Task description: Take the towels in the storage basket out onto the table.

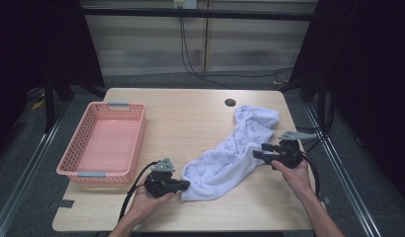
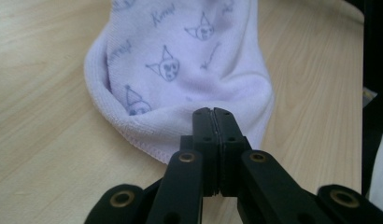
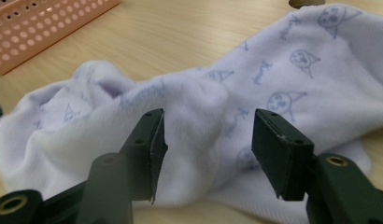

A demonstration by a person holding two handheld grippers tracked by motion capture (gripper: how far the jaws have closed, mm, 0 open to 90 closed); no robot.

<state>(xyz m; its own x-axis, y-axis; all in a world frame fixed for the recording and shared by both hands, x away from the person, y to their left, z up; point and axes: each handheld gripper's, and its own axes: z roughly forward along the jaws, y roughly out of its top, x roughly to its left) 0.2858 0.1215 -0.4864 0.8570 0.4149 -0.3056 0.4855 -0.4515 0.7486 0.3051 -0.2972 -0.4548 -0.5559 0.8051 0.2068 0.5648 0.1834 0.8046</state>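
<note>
The left gripper [image 1: 183, 185], at about seven o'clock on the table, has its jaws pressed together on the near hem of the white towel [image 1: 230, 155]; the right gripper [image 1: 260, 151], at four o'clock, holds its jaws spread with a fold of the towel between them, the pads not pressing it. The towel lies crumpled in a diagonal band from the left gripper up toward two o'clock, on a pale wood-grain table [image 1: 190, 118] with a dark round cable hole [image 1: 230, 102] near its far edge. Grey carpet, dark curtains and trailing black cables surround the table. The towel carries printed cartoon faces and script too small to read. A pink perforated basket [image 1: 136, 143] at nine o'clock stands empty.
</note>
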